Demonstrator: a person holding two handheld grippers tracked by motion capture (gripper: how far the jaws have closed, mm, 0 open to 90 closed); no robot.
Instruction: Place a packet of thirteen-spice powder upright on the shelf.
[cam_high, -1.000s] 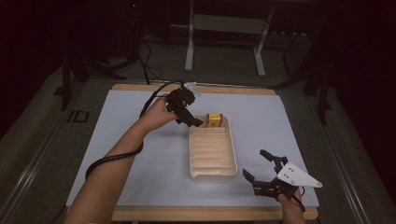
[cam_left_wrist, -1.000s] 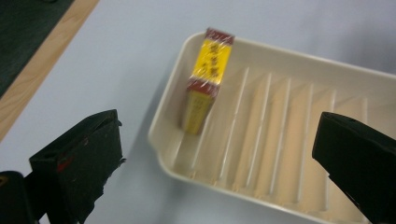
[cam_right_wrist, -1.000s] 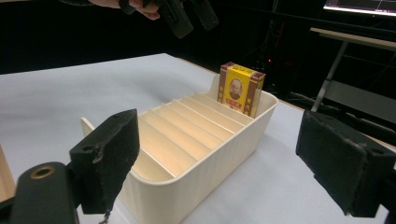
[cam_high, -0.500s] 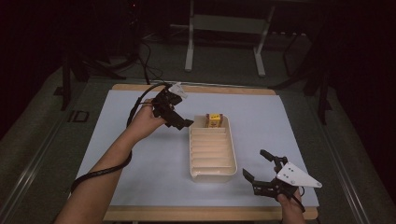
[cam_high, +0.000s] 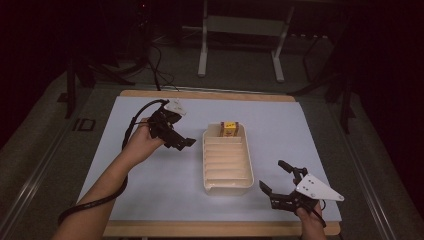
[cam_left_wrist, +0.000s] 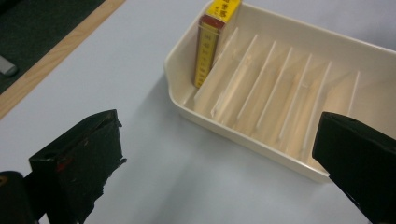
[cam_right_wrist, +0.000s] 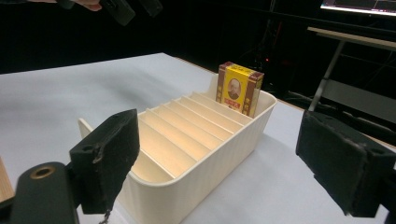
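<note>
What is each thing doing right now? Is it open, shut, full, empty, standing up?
Cream plastic tray with thin dividers: upright on the table, one end slot filled, other slots empty.
Yellow and red box with a portrait: standing upright in the tray's far end slot.
Left gripper: open, holding nothing, beside the tray.
Right gripper: open, holding nothing, near the tray's near corner.
Pale blue table mat: lying flat.

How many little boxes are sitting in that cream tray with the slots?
1. A yellow and dark red cardboard box stands upright in the far end slot of the cream plastic divided tray. The other slots look empty.
</note>
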